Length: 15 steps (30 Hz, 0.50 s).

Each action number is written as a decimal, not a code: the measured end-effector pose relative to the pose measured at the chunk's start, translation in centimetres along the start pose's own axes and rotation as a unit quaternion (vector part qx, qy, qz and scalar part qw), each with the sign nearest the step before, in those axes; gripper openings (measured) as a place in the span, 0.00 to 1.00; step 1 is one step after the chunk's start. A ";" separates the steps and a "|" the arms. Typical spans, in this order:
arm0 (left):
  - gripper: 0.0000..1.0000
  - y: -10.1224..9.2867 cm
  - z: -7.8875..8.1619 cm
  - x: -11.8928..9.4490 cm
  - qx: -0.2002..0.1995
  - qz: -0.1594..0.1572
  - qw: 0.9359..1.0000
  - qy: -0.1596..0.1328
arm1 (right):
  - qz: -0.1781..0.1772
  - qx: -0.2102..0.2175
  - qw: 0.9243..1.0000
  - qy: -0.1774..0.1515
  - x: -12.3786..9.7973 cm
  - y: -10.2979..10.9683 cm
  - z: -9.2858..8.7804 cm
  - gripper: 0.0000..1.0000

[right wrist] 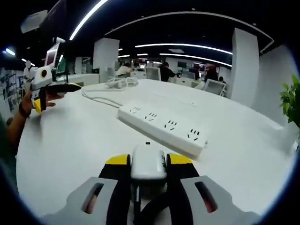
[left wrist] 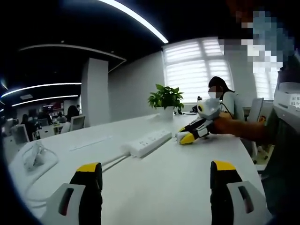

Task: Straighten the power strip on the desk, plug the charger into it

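A white power strip [right wrist: 161, 124] lies aslant on the white desk [right wrist: 84, 140], sockets up, just ahead of my right gripper [right wrist: 148, 158]. That gripper is shut on a small white charger [right wrist: 148, 168], which sits upright between the yellow-tipped jaws. In the left gripper view the strip [left wrist: 150, 142] lies mid-desk, and the right gripper [left wrist: 187, 137] rests at its far end. My left gripper [left wrist: 157, 171] hovers over the desk, open, jaws wide apart with nothing between them. It also appears at the left of the right gripper view, the left gripper [right wrist: 51, 93] held by a hand.
The strip's white cord runs to a loose coil [left wrist: 35, 154] at the desk's end, seen too as the coil [right wrist: 117, 83]. A potted plant [left wrist: 165, 98] stands at the far side by the window. People sit at other desks behind.
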<state>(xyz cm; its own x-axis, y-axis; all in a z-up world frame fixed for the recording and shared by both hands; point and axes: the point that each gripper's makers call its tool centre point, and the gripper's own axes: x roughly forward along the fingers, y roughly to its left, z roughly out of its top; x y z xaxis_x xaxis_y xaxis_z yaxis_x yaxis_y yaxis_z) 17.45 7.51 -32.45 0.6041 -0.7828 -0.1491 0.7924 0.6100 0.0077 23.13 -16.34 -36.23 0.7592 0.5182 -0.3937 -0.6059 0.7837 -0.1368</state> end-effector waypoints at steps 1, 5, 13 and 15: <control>0.98 0.1 0.0 -0.1 0.000 0.002 1.000 -0.001 | 0.002 -0.004 1.000 0.008 -0.1 -0.1 -0.1 0.25; 0.98 0.2 0.1 -0.1 0.002 0.004 1.000 -0.001 | 0.007 -0.033 0.999 0.022 -0.6 -0.7 0.1 0.25; 0.97 0.3 0.1 0.3 0.002 0.004 1.000 0.000 | 0.019 -0.099 0.993 0.067 -1.6 -1.3 0.6 0.25; 0.97 0.4 0.1 0.3 0.003 0.006 1.000 0.002 | 0.030 -0.135 0.986 0.092 -1.9 -1.4 0.3 0.25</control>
<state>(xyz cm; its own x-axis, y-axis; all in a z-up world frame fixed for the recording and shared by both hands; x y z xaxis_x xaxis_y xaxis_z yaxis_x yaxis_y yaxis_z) 17.92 7.51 -32.42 0.6126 -0.7756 -0.1523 0.7861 0.6179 0.0158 22.65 -18.32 -35.08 0.6787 0.4709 -0.5635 -0.7090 0.6203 -0.3356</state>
